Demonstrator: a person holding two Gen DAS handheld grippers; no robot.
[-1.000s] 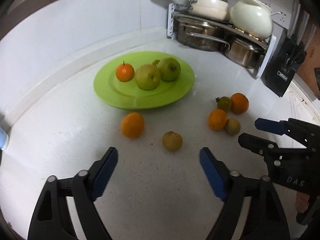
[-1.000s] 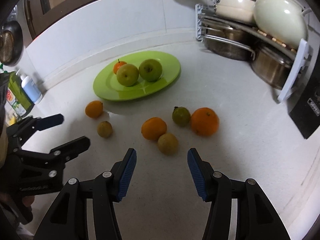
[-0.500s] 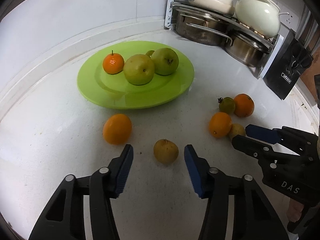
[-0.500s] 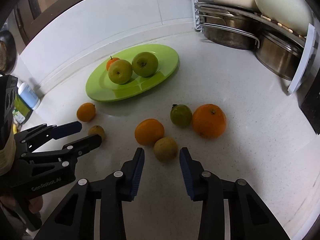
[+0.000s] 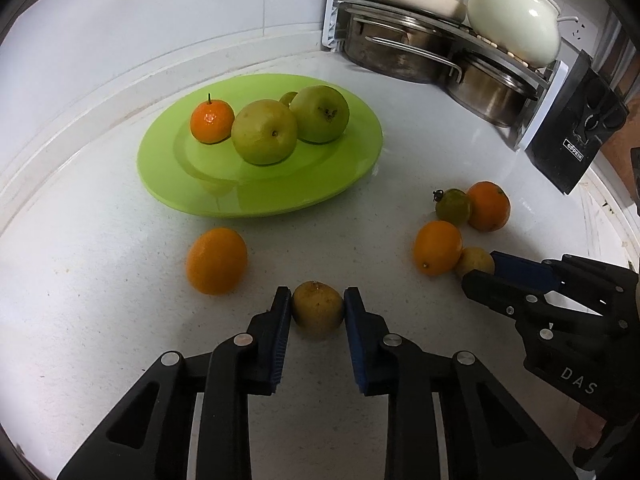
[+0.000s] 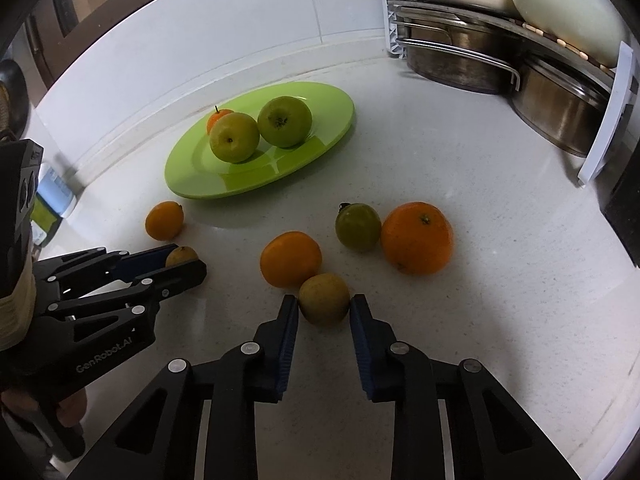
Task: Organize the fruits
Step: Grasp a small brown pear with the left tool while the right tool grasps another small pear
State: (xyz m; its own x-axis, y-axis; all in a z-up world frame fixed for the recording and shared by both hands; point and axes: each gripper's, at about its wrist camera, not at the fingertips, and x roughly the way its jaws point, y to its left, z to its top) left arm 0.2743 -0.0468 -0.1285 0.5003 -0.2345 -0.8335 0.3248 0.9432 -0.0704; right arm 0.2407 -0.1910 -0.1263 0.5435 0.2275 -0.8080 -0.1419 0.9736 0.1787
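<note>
Yellow-brown fruits (image 5: pixel 318 309) (image 6: pixel 324 298) between both grippers' jaws

Readable lettering on the two grippers and one black box

The right gripper (image 5: pixel 480 270), seen in the left wrist view, is carrying the white letters "DAS" on its black body; the left gripper (image 6: pixel 186 262), seen in the right wrist view, is showing "GenRobot.AI" along its body. The black box (image 5: pixel 576 140) standing at the tabletop's far right corner is bearing a small white label reading "OPPEIN". The bottle label at the left edge is staying too blurred to read.
</note>
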